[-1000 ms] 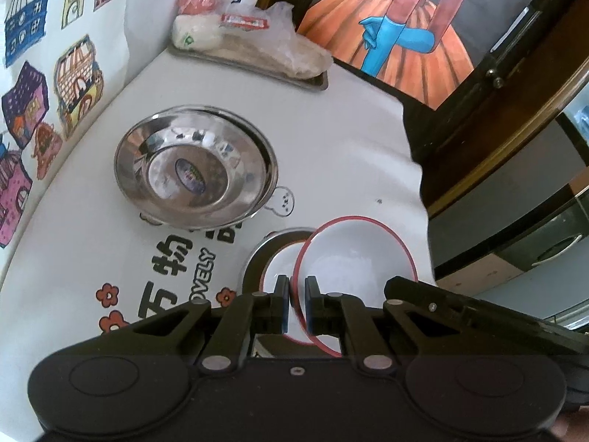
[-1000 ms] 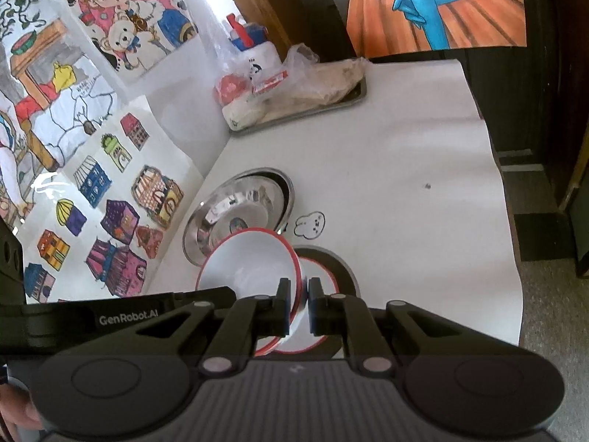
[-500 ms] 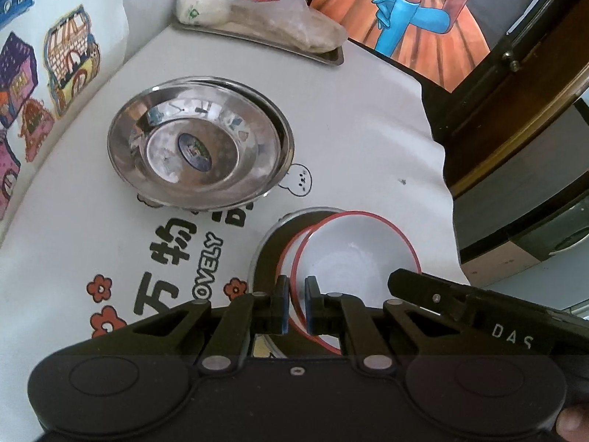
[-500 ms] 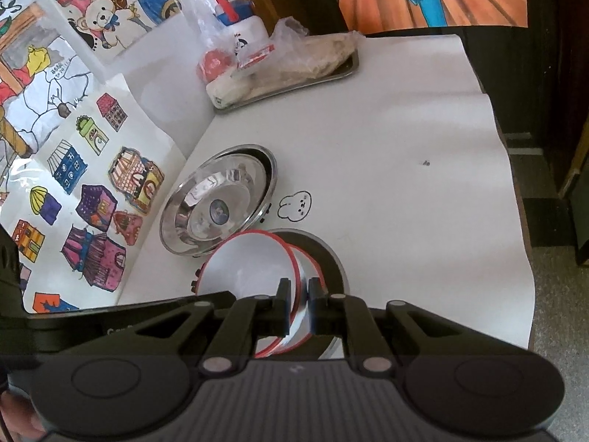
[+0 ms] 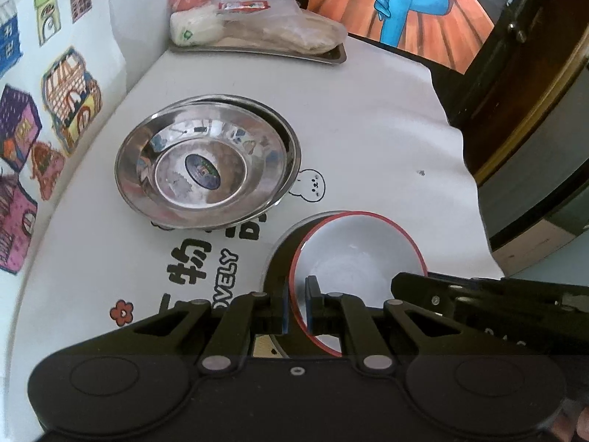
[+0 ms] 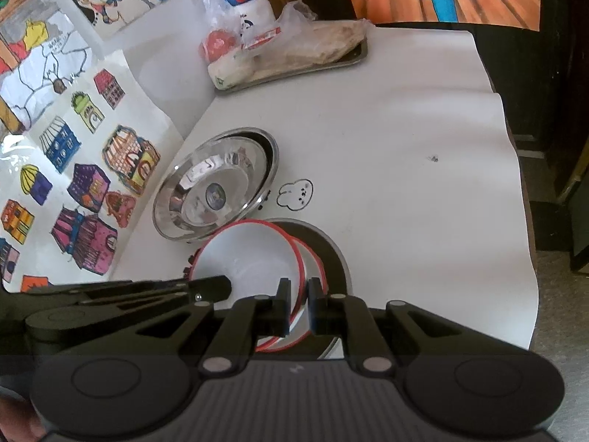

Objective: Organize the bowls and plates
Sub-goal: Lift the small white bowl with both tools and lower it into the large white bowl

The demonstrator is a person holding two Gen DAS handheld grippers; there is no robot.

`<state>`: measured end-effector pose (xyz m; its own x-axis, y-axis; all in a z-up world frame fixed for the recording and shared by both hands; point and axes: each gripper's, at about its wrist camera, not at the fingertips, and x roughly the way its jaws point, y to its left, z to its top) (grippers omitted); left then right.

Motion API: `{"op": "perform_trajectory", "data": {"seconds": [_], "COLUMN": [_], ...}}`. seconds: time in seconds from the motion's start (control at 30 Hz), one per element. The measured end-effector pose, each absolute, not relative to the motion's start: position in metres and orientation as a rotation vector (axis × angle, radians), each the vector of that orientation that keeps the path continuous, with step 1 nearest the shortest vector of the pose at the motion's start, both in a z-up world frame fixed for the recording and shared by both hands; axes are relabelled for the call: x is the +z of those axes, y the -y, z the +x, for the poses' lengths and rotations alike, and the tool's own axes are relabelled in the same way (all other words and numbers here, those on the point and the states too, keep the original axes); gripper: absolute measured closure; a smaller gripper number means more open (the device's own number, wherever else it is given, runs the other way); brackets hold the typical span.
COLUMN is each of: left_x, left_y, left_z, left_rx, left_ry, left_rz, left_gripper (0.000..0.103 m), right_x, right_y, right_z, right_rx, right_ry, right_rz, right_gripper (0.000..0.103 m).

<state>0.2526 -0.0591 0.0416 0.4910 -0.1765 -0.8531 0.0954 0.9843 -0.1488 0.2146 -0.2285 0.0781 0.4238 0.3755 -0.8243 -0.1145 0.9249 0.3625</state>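
Observation:
A white bowl with a red rim (image 5: 357, 254) is held by both grippers on opposite rims. My left gripper (image 5: 296, 309) is shut on its near-left rim. My right gripper (image 6: 297, 307) is shut on the bowl's (image 6: 246, 258) right rim. Under it, a second red-rimmed white bowl (image 6: 313, 261) rests in a dark round dish (image 6: 331, 246). A stack of steel plates (image 5: 206, 162) lies on the white tablecloth to the left; it also shows in the right wrist view (image 6: 217, 184).
A steel tray (image 5: 324, 55) with bagged food stands at the far edge of the table. Cartoon house stickers (image 5: 70, 95) cover the wall on the left. The table edge (image 5: 467, 184) drops off at the right by a dark door.
The held bowl has shifted over the lower bowl so that it hides it in the left wrist view. Both grippers keep their grip on its rim.

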Motion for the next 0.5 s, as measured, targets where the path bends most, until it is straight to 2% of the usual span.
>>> {"op": "perform_trajectory", "data": {"seconds": [0.27, 0.5], "left_x": [0.039, 0.037], "left_y": [0.078, 0.074], "left_z": [0.257, 0.26], "left_rx": [-0.149, -0.161], "left_ry": [-1.062, -1.082], "left_rz": [0.038, 0.015], "left_gripper": [0.09, 0.089], "right_x": [0.077, 0.077], "right_y": [0.224, 0.226], "right_z": [0.218, 0.218], "right_rx": [0.296, 0.301], "right_ry": [-1.116, -1.12], "right_rz": [0.237, 0.233], "right_gripper": [0.093, 0.091]}}
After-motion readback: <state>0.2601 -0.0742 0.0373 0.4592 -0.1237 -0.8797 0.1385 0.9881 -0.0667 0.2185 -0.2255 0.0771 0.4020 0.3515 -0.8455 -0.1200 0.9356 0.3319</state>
